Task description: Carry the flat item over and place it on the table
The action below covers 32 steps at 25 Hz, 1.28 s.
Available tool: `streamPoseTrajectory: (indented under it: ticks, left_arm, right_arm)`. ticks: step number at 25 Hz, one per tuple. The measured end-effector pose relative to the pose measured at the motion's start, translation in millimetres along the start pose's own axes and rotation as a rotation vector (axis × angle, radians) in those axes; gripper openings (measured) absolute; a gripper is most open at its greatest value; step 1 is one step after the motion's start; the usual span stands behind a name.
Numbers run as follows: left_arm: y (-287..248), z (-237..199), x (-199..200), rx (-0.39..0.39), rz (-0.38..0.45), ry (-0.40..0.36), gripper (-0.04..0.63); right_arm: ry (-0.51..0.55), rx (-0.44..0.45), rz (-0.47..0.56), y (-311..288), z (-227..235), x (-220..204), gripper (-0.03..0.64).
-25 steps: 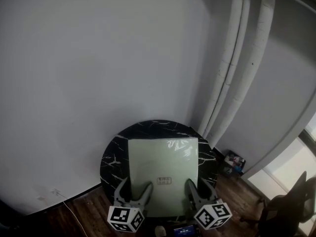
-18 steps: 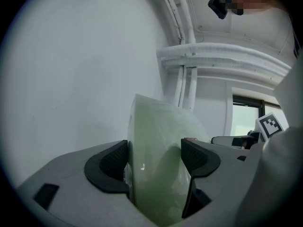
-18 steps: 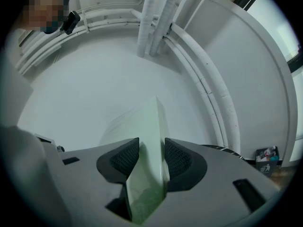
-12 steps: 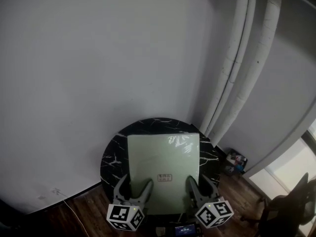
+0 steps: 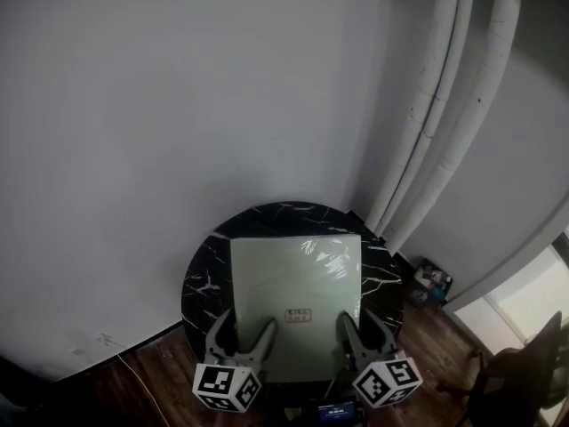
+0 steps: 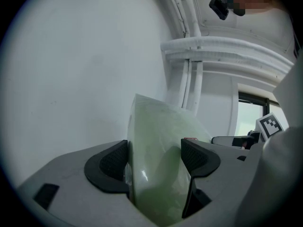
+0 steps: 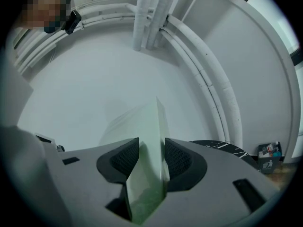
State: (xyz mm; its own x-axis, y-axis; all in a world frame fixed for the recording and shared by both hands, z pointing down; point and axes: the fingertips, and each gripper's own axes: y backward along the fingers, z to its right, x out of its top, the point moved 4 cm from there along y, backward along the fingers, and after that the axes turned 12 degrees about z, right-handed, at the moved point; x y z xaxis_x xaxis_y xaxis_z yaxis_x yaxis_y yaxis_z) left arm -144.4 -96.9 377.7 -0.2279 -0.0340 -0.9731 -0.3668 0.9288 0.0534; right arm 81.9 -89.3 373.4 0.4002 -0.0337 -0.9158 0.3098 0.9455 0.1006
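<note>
A flat pale-green packet (image 5: 297, 301) in glossy wrap lies over the round black marble table (image 5: 206, 278), with a small label near its near edge. My left gripper (image 5: 242, 337) is shut on the packet's near left edge, and my right gripper (image 5: 363, 331) is shut on its near right edge. Seen edge-on in the left gripper view, the packet (image 6: 158, 164) stands between the black pads (image 6: 110, 167). The right gripper view has the packet (image 7: 147, 164) pinched between both pads (image 7: 179, 163). Whether it rests on the tabletop cannot be told.
The table stands in a corner against a white wall (image 5: 178, 105). White pipes (image 5: 444, 105) run up at the right. A small box of items (image 5: 428, 283) sits on the wooden floor at the right, and a dark chair (image 5: 520, 376) stands at the far right. A cable (image 5: 116, 350) lies on the floor at the left.
The table and packet have slid slightly lower and rightwards in the head view as the head camera shifted. Both grippers keep their hold on the packet's near edge.
</note>
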Motion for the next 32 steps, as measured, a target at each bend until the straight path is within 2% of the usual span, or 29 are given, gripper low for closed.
streamPoseTrajectory:
  ticks: [13,32]
  left_arm:
    - [-23.4,-12.3,-42.2,0.035,-0.085,0.027,0.364]
    - [-47.9,-30.2,-129.8,0.069,-0.253,0.105,0.364]
  right_arm:
    - [-0.043,-0.021,-0.079,-19.2,34.6,-37.4,0.158]
    - [-0.06,-0.087,-0.255,-31.3,83.6,-107.6,0.158]
